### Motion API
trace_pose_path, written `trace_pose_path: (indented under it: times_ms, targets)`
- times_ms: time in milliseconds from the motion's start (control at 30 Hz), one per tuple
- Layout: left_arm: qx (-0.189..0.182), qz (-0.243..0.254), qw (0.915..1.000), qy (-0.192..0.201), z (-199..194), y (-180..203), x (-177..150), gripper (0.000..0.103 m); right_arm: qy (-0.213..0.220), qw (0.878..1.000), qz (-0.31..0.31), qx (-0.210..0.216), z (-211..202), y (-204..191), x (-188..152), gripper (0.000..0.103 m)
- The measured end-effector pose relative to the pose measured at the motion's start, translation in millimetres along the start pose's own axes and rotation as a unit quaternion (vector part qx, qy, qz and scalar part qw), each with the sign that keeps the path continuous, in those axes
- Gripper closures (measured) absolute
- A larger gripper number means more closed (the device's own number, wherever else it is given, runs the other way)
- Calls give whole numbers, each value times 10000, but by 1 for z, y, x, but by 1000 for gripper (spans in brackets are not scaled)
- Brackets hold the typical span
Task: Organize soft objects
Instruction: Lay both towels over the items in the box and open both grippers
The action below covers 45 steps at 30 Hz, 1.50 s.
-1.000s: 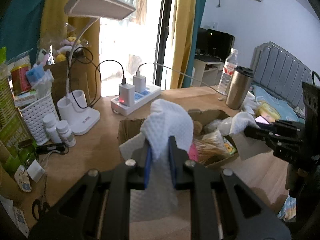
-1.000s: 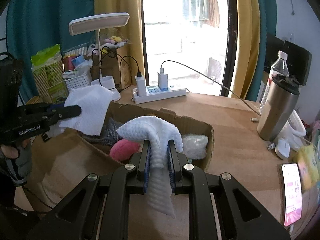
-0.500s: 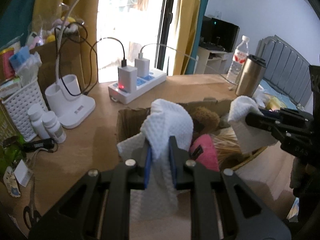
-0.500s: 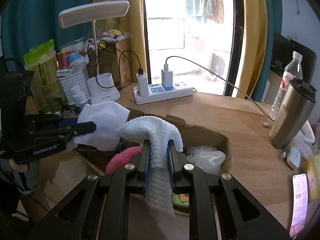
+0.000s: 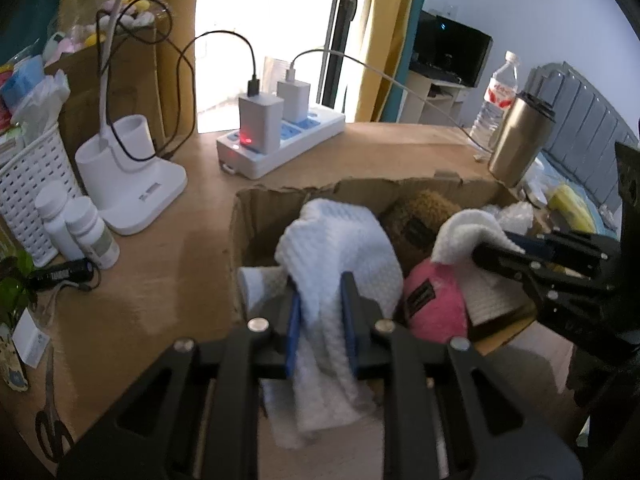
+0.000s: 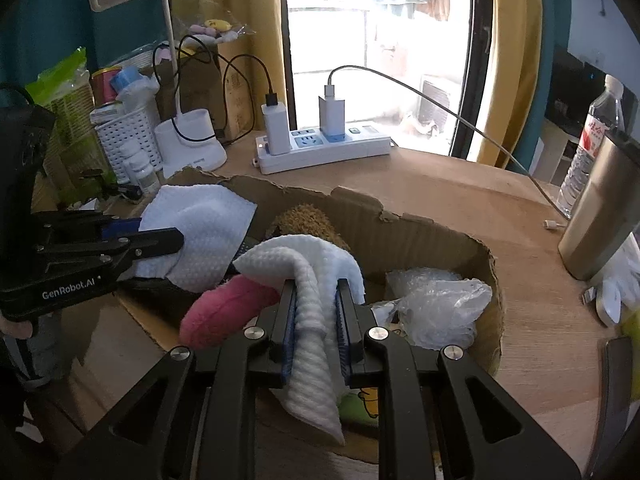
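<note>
— White waffle-weave cloth, that's what each tool has. The left gripper (image 5: 320, 312) has one white cloth (image 5: 340, 248) between its blue pads, and its jaws have just been easing apart, though the fabric hasn't dropped out of them. The right gripper (image 6: 316, 316) is clamped tight on the other cloth (image 6: 308, 276).

— Where are they, exactly?

— Both hang over the open cardboard box (image 6: 432, 236), tails drooping toward the near wall. Light, limp stuff; it folds wherever it's pinched, so a bunched fold in the middle is the sensible place to hold. Nothing to break, and I'd guess it simply slumps when let go.

— What's under them?

— A pink plush toy (image 5: 436, 304), squashy, with a dark label; behind it something brown and fuzzy (image 6: 308, 220). On the right side of the box, crinkly bubble wrap (image 6: 436, 304), which looks slippery. The box itself is torn corrugated card, floppy at the rim.

— And further back?

— Hard things on the wooden desk (image 6: 440, 180): a glossy white power strip (image 6: 324, 148) with chargers, a lamp base (image 5: 132, 184), a steel tumbler (image 5: 520, 140).
</note>
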<state>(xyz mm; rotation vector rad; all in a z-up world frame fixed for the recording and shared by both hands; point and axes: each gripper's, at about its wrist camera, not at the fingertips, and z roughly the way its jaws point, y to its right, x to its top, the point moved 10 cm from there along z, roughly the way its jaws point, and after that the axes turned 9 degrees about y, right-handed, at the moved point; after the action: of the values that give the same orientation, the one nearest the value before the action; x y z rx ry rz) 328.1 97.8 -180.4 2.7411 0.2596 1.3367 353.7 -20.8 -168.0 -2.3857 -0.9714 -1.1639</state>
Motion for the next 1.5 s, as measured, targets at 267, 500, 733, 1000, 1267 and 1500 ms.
trace_pose_path:
  times_ms: [267,500,733,1000,1267,1500]
  targets:
    - [32,28,9999,-114,-2,4,-1,76,22,10000,-12,34,-2,-4,1,64]
    - [7,177,9998,-66,-12,13,-1,75,121,9999,8,32,-13,-5,3,56]
    - [35,210,9998,25,-22,17,3,75,273,9996,51,-30,-28,-2,6,47]
    - [-30,160,9996,218,-35,20,9,42,405,9990,94,-137,-42,3,9,45]
    - [-93,46,9992,375,-46,24,15,31,487,9986,87,-204,-55,4,10,41]
    - [-76,53,9989,454,-57,26,14,31,589,9977,124,-303,-67,9,11,41]
